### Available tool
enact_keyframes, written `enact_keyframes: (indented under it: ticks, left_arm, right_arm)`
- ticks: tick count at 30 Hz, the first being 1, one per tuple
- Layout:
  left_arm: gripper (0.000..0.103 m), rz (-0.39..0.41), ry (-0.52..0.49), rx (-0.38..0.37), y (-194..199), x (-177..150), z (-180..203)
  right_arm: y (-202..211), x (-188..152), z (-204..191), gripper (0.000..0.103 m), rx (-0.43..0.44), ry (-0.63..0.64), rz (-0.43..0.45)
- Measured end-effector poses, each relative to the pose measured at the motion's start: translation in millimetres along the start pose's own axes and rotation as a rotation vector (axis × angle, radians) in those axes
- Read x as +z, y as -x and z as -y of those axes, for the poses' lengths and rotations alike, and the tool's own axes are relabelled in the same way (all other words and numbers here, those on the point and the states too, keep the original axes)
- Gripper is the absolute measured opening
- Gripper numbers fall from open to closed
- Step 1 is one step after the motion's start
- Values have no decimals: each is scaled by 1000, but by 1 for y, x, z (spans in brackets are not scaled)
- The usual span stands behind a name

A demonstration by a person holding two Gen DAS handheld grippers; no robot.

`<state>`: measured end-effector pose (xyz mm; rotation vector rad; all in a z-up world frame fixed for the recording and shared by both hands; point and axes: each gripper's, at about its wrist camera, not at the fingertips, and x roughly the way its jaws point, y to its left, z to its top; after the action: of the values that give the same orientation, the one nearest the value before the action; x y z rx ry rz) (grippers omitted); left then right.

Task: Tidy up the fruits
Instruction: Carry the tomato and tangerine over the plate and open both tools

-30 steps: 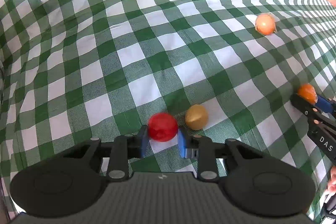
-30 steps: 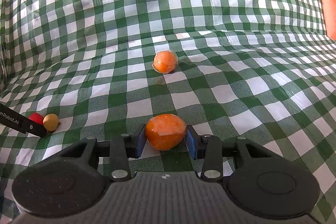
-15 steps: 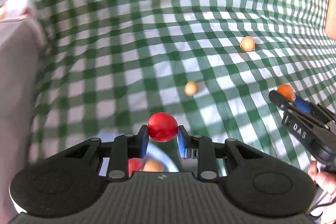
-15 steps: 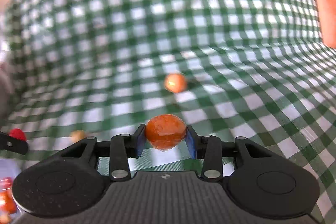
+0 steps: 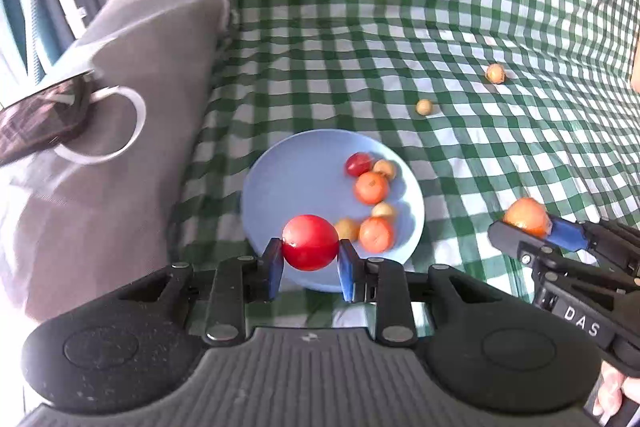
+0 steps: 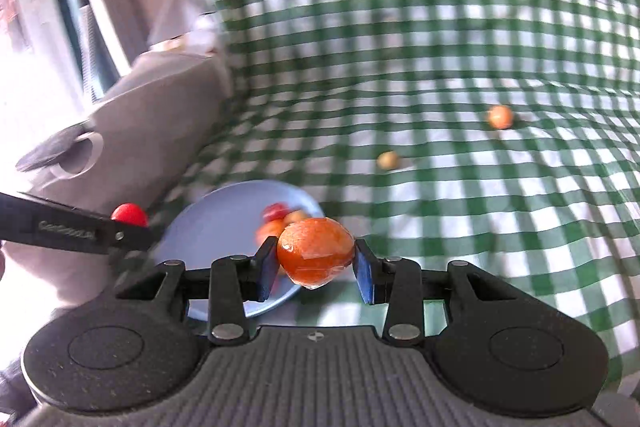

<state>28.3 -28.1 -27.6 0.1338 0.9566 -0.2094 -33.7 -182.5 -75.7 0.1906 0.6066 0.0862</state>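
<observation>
Change since earlier frames: both grippers have swung from the open checked cloth to the blue plate, each keeping its fruit; the plate was barely in view half a second ago.

Left wrist view
- Left gripper point(image 5: 310, 263): clamped on a red tomato point(image 5: 310, 242), held above the near part of the blue plate point(image 5: 288, 179).
- Plate contents: a small red tomato point(image 5: 359, 163), two orange fruits point(image 5: 372, 188) and three small yellowish fruits, all on the plate's right half.
- Right gripper point(image 5: 532, 227): right of the plate, clamped on an orange fruit point(image 5: 525, 216).
- Checked cloth point(image 5: 400, 7): a yellowish fruit point(image 5: 424, 107) and a small orange fruit point(image 5: 495, 73) lie beyond the plate, well apart from it.
- Grey cushion point(image 5: 120, 147): left of the plate.

Right wrist view (blurred)
- Right gripper point(image 6: 316, 269): clamped on the orange fruit point(image 6: 315, 251), above the plate's point(image 6: 216, 219) right edge.
- Left gripper point(image 6: 130, 227): over the plate's left edge, holding the red tomato point(image 6: 129, 214).
- Loose fruits: yellowish point(image 6: 388, 160) and orange point(image 6: 500, 116), beyond the plate on the cloth.
</observation>
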Motion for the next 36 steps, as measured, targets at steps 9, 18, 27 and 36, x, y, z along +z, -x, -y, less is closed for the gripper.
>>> enact_keyframes:
  ticks: [9, 18, 27, 36]
  left_arm:
    - [32, 22, 56, 8, 25, -22, -33]
    - [32, 28, 96, 5, 18, -15, -45]
    - [32, 17, 111, -3, -6, 6, -49]
    - [32, -18, 108, -22, -50, 33, -40]
  right_arm:
    - [26, -7, -53, 41, 63, 40, -15]
    - [21, -11, -57, 41, 51, 70, -55]
    - [-5, -4, -52, 41, 29, 101, -77]
    - [-47, 9, -51, 41, 23, 131, -97]
